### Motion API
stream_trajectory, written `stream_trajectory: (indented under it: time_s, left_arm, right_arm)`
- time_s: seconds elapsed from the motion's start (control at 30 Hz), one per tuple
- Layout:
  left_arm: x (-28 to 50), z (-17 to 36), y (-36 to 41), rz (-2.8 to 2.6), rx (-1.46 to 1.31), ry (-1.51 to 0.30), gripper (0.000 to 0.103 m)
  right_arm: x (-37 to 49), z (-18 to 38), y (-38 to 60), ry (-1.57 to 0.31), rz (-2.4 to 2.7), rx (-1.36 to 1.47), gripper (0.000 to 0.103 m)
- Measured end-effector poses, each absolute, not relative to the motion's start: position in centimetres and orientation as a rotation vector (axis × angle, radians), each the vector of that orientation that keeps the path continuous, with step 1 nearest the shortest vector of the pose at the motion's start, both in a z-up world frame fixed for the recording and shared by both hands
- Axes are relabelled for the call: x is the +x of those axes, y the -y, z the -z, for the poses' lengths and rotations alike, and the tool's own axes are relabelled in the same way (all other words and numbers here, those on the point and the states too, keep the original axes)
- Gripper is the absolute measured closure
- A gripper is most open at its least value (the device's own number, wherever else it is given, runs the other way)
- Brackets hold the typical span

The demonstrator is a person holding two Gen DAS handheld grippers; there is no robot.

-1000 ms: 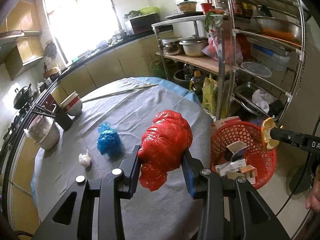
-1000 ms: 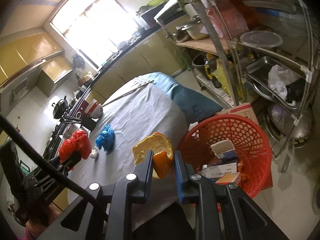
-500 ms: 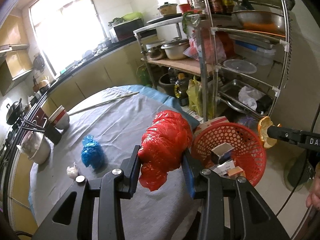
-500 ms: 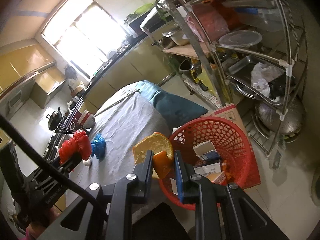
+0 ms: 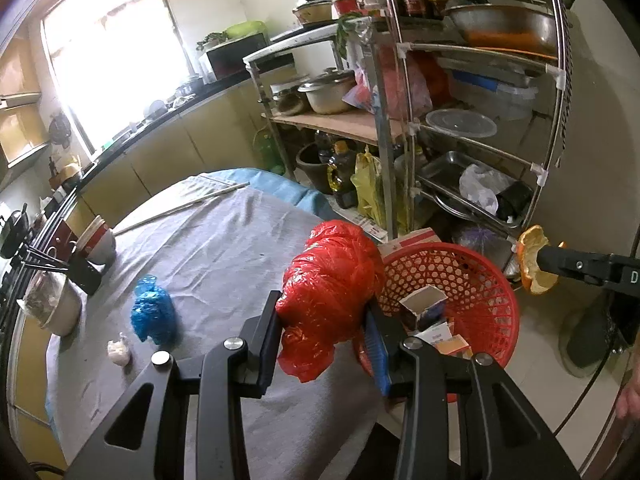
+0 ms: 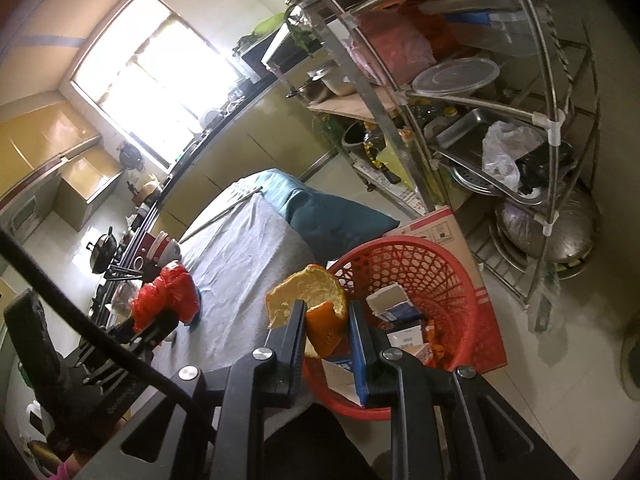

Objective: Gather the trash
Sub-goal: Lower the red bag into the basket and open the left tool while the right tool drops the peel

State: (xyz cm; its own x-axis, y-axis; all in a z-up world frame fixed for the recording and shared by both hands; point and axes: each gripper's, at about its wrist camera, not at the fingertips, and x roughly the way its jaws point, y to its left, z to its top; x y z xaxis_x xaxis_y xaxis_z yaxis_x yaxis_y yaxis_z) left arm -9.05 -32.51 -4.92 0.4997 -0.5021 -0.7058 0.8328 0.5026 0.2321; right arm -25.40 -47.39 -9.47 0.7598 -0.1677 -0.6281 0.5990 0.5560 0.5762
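Observation:
My left gripper (image 5: 325,320) is shut on a crumpled red plastic bag (image 5: 332,280) and holds it over the table edge, just left of the red mesh basket (image 5: 480,276). My right gripper (image 6: 326,320) is shut on an orange peel (image 6: 308,296) above the basket's near-left rim (image 6: 476,292). The basket stands on the floor and holds several small cartons (image 5: 424,308). The peel also shows in the left wrist view (image 5: 532,258), beyond the basket's right side. The red bag shows in the right wrist view (image 6: 166,294).
A blue plastic bag (image 5: 152,314) and a small white wad (image 5: 119,352) lie on the grey tablecloth (image 5: 224,256). Bowls (image 5: 98,236) and a pot (image 5: 52,304) stand at the table's left. A metal rack (image 5: 472,140) with pans stands behind the basket, next to a cardboard box (image 6: 448,228).
Both grippers have moved toward the basket with their loads. The red bag now overlaps the basket's left rim in the left wrist view; the peel hangs over the basket's near rim.

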Motion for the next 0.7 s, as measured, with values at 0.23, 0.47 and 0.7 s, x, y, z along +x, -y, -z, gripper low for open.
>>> stream_trajectory:
  time_s: [0.23, 0.47, 0.7]
  left_arm:
    - [-9.6, 5.9, 34.0, 0.912, 0.612, -0.639, 0.063]
    - [-9.9, 7.1, 35.1, 0.919, 0.638, -0.66, 0.063]
    - [-9.9, 7.9, 35.7, 0.923, 0.662, -0.679, 0.063]
  right_arm:
    - [-26.0, 10.1, 48.2, -0.568, 0.494, 0.882, 0.081]
    - [-26.5, 10.9, 49.1, -0.57, 0.509, 0.911, 0.081]
    - [-26.2, 11.5, 49.5, -0.58, 0.504, 0.928, 0.081]
